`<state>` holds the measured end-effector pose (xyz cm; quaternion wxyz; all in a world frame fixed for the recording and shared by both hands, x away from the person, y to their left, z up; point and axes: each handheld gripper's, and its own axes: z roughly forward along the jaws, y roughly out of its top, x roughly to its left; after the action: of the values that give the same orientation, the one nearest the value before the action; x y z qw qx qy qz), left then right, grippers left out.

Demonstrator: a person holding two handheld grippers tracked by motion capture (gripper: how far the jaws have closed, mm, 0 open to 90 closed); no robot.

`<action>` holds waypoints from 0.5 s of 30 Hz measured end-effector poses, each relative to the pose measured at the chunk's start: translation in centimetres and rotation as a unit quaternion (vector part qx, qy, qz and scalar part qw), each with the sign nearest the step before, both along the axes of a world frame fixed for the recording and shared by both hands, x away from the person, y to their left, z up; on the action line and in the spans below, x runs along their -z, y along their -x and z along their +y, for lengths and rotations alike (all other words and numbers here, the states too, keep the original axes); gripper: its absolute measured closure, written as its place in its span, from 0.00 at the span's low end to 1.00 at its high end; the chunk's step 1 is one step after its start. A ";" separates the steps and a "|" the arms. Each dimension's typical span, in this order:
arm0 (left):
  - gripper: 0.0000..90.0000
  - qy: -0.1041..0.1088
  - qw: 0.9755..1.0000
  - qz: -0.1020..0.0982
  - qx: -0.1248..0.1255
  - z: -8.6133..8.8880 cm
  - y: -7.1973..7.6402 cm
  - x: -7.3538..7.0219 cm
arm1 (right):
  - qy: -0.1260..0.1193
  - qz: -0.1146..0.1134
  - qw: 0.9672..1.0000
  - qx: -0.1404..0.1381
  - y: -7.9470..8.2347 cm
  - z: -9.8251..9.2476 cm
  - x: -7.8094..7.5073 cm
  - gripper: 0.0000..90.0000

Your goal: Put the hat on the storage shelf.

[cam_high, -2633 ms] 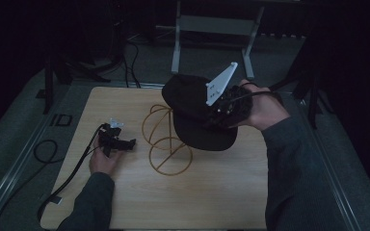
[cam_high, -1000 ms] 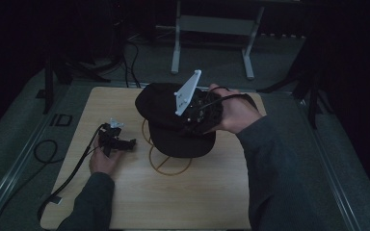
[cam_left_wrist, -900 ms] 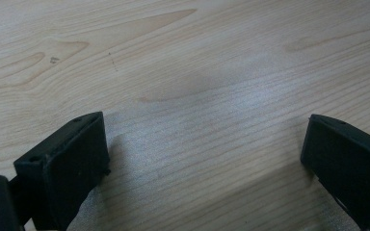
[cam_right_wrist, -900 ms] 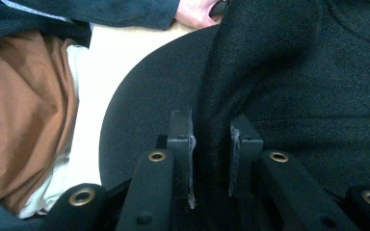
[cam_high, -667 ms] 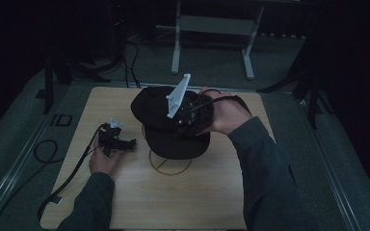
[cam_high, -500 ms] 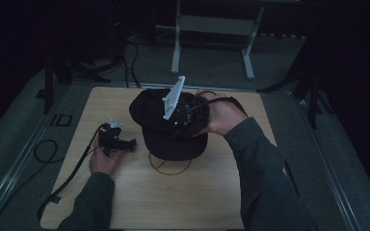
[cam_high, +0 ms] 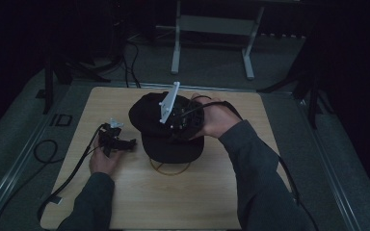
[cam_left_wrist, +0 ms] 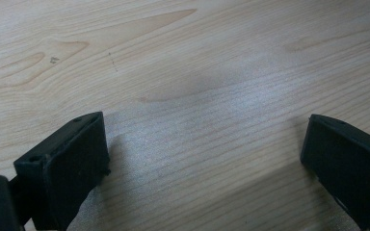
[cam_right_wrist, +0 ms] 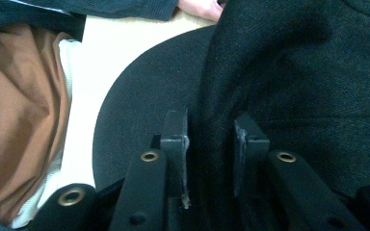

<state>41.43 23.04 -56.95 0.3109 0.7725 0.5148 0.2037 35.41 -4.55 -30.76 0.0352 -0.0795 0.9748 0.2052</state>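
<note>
your right gripper has carried the black fabric baseball cap in from the right and down onto the thin wire ring stand just below it. its jaws have just been opening, a fold of the crown between them, the pads barely pinching, so the cap looks close to released. your left gripper rests beside it on the pale wooden desk, jaws wide apart on nothing. there's open desk behind your right gripper to back out; the far edge lies near
</note>
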 end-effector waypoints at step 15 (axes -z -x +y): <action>0.03 0.000 1.000 -0.001 -0.001 0.0 0.0 0.0 | -0.020 0.002 1.000 -0.001 -0.2 0.2 0.1 0.66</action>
<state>41.43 23.04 -56.96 0.3111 0.7720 0.5150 0.2047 35.57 -4.31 -30.86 0.0350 -0.0795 0.9706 0.2246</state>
